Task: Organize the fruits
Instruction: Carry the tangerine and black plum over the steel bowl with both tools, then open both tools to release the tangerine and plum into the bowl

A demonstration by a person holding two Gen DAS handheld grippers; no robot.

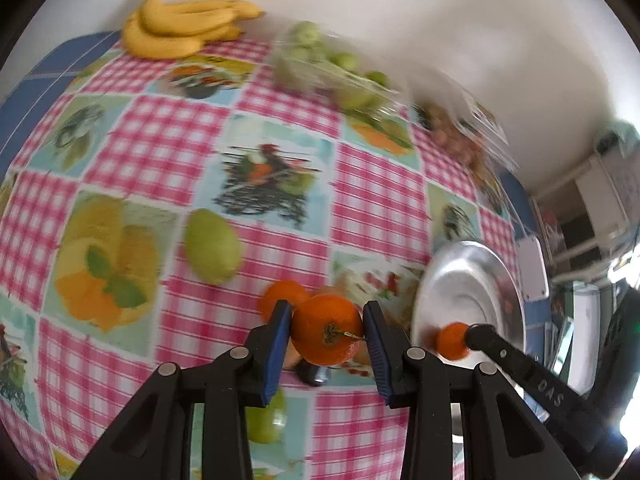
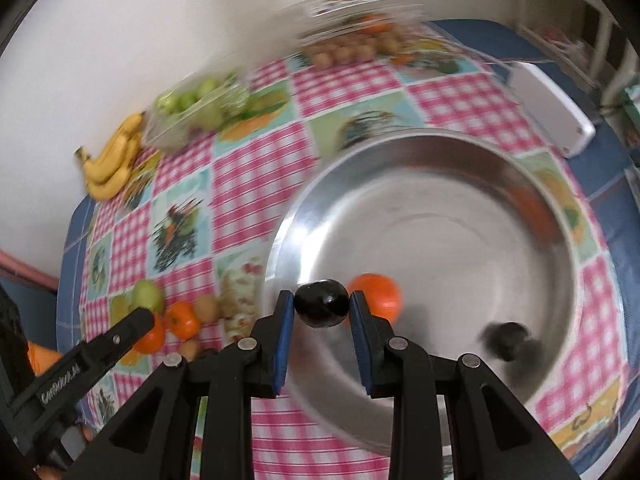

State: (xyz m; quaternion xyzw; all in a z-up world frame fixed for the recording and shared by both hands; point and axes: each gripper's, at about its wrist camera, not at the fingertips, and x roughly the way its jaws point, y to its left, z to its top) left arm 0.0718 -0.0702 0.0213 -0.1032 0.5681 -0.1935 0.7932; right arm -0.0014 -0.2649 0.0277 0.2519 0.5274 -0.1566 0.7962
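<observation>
Left wrist view: the left gripper (image 1: 327,334) clamps an orange (image 1: 327,330) between its blue pads, above the checked tablecloth (image 1: 372,184). A pear (image 1: 212,246) lies near the table's middle; bananas (image 1: 182,26) sit at the far edge.

Right wrist view: the right gripper (image 2: 322,308) grips a dark plum (image 2: 321,303) over the near rim of the metal bowl (image 2: 440,184), where another orange (image 2: 378,296) rests inside.

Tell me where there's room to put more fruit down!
Most of the silver bowl is bare; only an orange and a dark fruit sit in it. The cloth between the bananas and the green pear is free too. It's crowded by the left tongs, where oranges bunch together, and along the wall with the fruit boxes.
</observation>
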